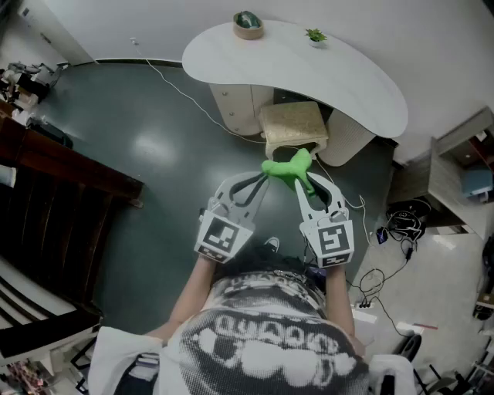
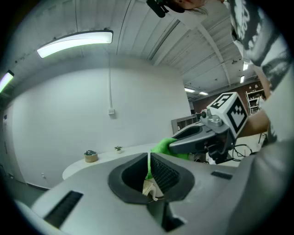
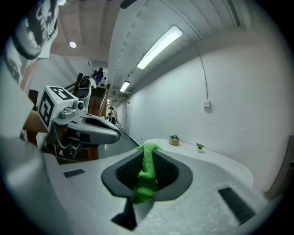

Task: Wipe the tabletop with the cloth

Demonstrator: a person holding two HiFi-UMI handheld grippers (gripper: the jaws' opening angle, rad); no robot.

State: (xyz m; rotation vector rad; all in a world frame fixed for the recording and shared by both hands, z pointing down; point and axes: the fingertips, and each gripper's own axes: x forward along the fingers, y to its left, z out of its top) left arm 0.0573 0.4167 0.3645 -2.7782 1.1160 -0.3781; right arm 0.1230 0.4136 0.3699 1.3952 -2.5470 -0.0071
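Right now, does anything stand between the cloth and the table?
Yes: a cushioned stool stands at the table's near edge, straight ahead of the cloth. On top, a bowl and a small plant sit by the far rim.

tabletop (image 1: 340, 85): white, curved | on it: bowl (image 1: 248, 25), small plant (image 1: 316, 35), apart

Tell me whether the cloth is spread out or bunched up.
Bunched up. The cloth is squeezed into a wad between the right gripper's shut jaws, off the table.
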